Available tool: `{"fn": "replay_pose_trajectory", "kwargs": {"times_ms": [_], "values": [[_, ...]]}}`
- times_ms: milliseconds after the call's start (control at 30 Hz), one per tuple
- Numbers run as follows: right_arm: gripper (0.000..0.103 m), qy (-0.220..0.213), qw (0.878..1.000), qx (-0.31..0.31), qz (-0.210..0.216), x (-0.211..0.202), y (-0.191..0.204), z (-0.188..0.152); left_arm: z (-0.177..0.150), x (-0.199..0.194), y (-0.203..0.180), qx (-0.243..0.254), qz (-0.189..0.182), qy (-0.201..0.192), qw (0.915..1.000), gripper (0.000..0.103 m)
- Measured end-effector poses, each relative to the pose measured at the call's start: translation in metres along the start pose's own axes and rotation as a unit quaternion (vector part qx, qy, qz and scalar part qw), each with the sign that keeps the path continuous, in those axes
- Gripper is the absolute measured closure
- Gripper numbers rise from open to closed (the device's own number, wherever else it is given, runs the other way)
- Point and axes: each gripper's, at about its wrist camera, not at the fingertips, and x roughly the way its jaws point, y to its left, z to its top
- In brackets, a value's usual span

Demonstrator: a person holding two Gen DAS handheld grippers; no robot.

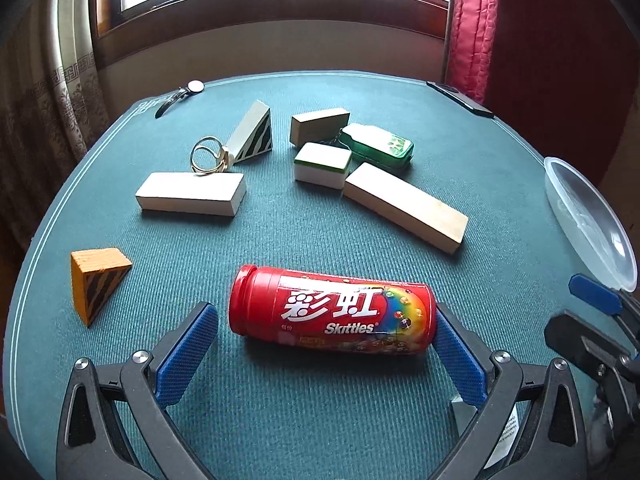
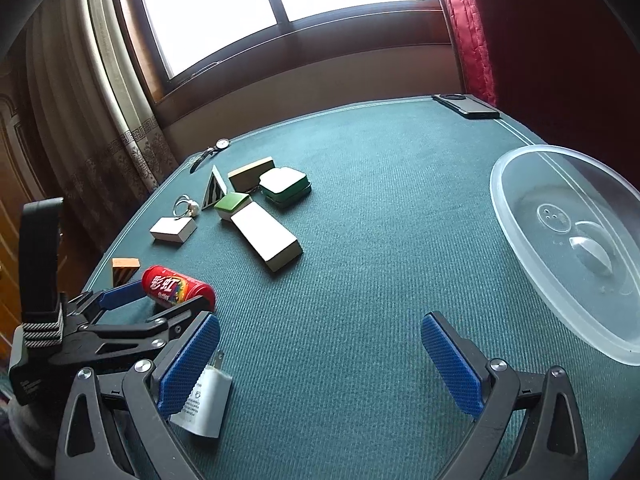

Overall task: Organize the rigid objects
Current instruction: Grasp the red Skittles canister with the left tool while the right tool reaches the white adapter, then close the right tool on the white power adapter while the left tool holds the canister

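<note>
- Skittles tube point(image 1: 332, 312), red plastic with a rainbow print and Chinese characters, lies on its side on the green felt table point(image 1: 280, 400)
- left gripper point(image 1: 328, 344) is spread wide around it, blue textured pads off both ends, not clamped
- two striped wedges, orange point(image 1: 96, 280) and white point(image 1: 254, 134)
- right gripper point(image 2: 320, 360) gapes wide over bare felt, holding nothing
- clear plastic bowl point(image 2: 516, 216) sits at the right

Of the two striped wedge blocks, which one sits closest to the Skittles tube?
The orange wedge, lying alone to the left of the Skittles tube. The cream wedge sits farther back, beside the metal rings.
</note>
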Motion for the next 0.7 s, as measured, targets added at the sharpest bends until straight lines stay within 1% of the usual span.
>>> {"fn": "replay_pose_trajectory", "kwargs": {"times_ms": [33, 67, 100, 267, 367, 500, 567, 633, 700], "values": [[0.001, 0.006, 1.000, -0.006, 0.012, -0.001, 0.001, -0.002, 0.000, 0.000, 0.002, -0.005, -0.006, -0.001, 1.0000, 0.001], [0.001, 0.012, 1.000, -0.013, 0.023, -0.003, 0.003, -0.005, -0.001, 0.001, 0.004, -0.010, -0.011, 0.000, 0.9999, 0.008], [0.001, 0.017, 0.999, -0.023, 0.032, -0.005, 0.005, -0.008, -0.001, 0.001, 0.006, -0.013, -0.014, 0.000, 0.9998, 0.009], [0.005, 0.042, 0.995, -0.074, 0.061, -0.011, 0.024, -0.022, -0.002, -0.002, 0.008, -0.020, -0.023, -0.008, 0.9995, 0.009], [0.008, 0.047, 0.992, -0.100, 0.065, -0.010, 0.035, -0.024, -0.003, -0.006, 0.011, -0.027, -0.023, -0.015, 0.9992, 0.009], [0.012, 0.056, 0.987, -0.133, 0.064, -0.009, 0.050, -0.027, -0.004, -0.013, 0.017, -0.044, -0.011, -0.032, 0.9985, 0.009], [0.016, 0.064, 0.985, -0.146, 0.063, -0.005, 0.057, -0.029, -0.004, -0.015, 0.019, -0.052, -0.003, -0.038, 0.9979, 0.009], [0.024, 0.074, 0.983, -0.155, 0.057, 0.000, 0.064, -0.032, -0.004, -0.016, 0.022, -0.059, 0.004, -0.041, 0.9974, 0.009], [0.029, 0.086, 0.982, -0.159, 0.050, 0.006, 0.069, -0.034, -0.005, -0.017, 0.025, -0.068, 0.008, -0.044, 0.9967, 0.009]]}}
